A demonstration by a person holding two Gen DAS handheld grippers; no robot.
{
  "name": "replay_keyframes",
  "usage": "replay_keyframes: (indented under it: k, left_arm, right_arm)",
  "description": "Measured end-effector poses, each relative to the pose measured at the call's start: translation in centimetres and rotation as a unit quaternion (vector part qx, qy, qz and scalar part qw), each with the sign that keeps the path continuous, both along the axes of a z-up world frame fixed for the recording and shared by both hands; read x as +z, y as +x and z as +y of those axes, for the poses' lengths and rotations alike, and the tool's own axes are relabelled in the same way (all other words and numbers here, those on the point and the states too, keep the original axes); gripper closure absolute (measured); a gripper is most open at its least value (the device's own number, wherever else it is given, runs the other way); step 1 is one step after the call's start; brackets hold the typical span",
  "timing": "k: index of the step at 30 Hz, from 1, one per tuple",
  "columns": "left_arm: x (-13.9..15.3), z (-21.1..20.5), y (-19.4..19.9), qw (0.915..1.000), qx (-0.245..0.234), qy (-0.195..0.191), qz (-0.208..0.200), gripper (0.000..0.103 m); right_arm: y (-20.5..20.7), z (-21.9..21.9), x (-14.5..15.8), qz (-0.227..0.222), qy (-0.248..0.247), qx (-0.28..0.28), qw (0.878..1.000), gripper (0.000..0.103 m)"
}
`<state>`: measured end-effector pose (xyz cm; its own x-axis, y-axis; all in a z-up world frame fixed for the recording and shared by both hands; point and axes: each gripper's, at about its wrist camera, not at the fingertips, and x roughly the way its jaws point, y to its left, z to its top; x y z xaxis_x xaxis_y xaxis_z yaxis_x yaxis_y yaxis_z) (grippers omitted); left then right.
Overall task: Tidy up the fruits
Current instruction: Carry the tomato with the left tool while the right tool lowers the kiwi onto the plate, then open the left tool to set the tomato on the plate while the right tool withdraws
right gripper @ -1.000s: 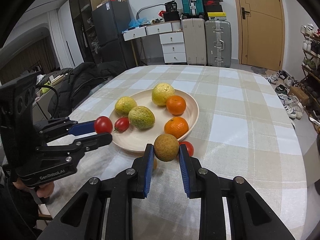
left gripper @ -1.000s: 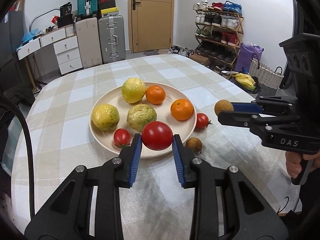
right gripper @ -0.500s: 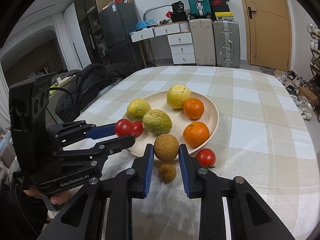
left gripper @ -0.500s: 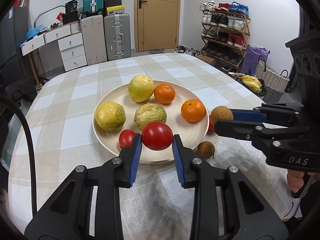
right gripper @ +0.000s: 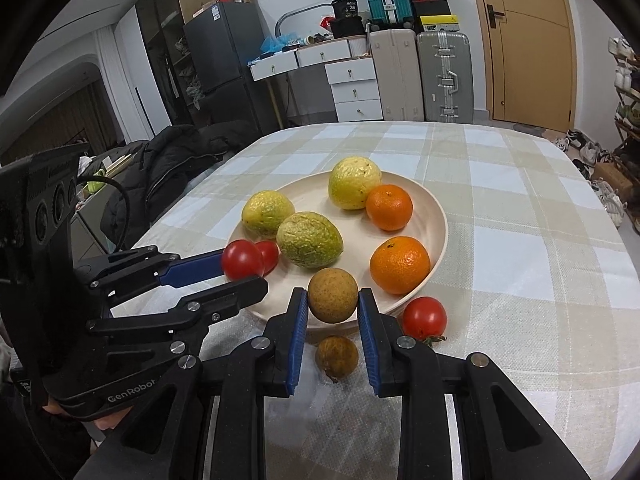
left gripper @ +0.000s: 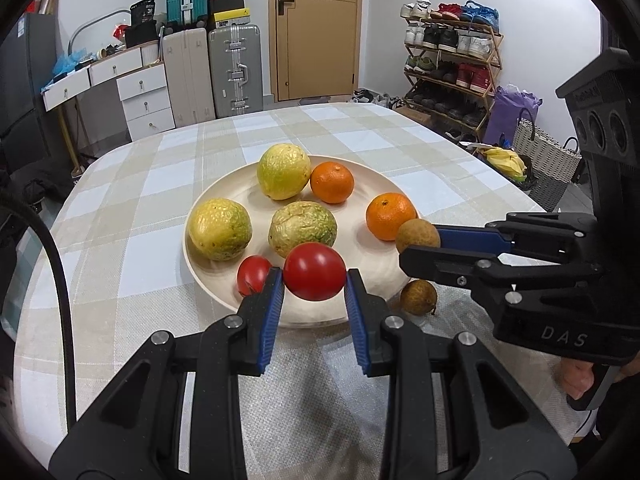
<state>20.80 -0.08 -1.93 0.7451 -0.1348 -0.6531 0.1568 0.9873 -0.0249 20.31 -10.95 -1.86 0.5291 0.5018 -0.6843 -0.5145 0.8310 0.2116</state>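
1. The table [left gripper: 140, 208], under a woven beige-and-white checked cloth, fills the middle of both views.
2. A round, smooth cream plate [left gripper: 360, 184] sits at frame centre, holding three wrinkled yellow-green fruits [left gripper: 283, 171], two glossy oranges [left gripper: 332, 182] and a small tomato [left gripper: 253, 274].
3. The left gripper [left gripper: 314, 282], black with ribbed blue pads, pinches a shiny red tomato [left gripper: 314, 271] over the plate's near rim; "GenRobot" is printed on its body at lower left of the right wrist view.
4. The right gripper [right gripper: 333, 306], marked "DAS", clamps a rough brown round fruit [right gripper: 333, 295] at the plate's edge.
5. On the cloth beside the plate lie a second brown fruit [right gripper: 336, 357] and a red tomato [right gripper: 424, 317].
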Motion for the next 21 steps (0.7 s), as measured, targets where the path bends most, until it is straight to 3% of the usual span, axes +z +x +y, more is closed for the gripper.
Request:
replay_keyframes:
  k: [21]
  left_arm:
    - [-0.37, 0.27, 0.34, 1.0, 0.006, 0.0, 0.006, 0.075]
  right_arm:
    - [0.17, -0.31, -0.33, 0.0, -0.023, -0.009, 1.0, 0.072]
